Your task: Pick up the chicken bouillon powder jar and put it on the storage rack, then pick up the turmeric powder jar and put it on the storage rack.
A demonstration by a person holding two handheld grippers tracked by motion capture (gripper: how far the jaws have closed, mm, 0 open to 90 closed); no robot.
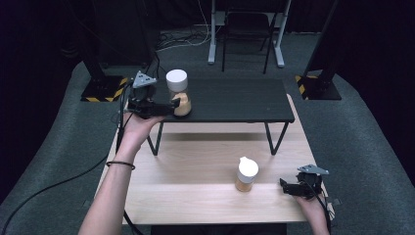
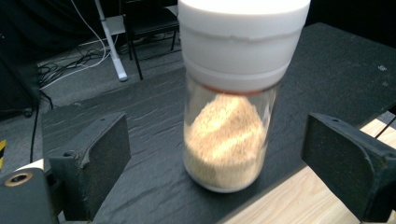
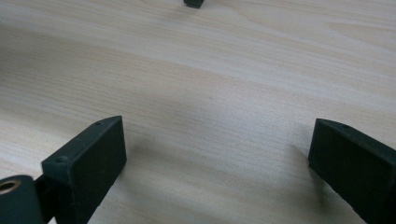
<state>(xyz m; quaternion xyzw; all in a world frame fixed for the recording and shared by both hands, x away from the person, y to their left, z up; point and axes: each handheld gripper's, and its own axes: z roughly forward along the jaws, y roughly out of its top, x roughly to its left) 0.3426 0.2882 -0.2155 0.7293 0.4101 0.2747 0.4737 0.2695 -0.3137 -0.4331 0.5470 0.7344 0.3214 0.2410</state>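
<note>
A glass jar (image 1: 178,95) with a white lid and tan powder stands upright on the left end of a black raised shelf (image 1: 235,100). My left gripper (image 1: 171,106) is open at the shelf's front-left edge. In the left gripper view the jar (image 2: 229,126) stands just ahead of the wide-apart jaws, touching neither. A second, smaller jar (image 1: 246,175) with a white lid stands on the wooden table (image 1: 195,171). My right gripper (image 1: 284,185) rests low on the table to that jar's right, open, with only bare wood (image 3: 187,70) between its jaws.
The shelf stands on thin black legs (image 1: 271,139) over the table's far half; one foot (image 3: 193,3) appears in the right gripper view. Beyond the table are a desk frame (image 1: 244,34), cables on the carpet and two striped stand bases (image 1: 103,90).
</note>
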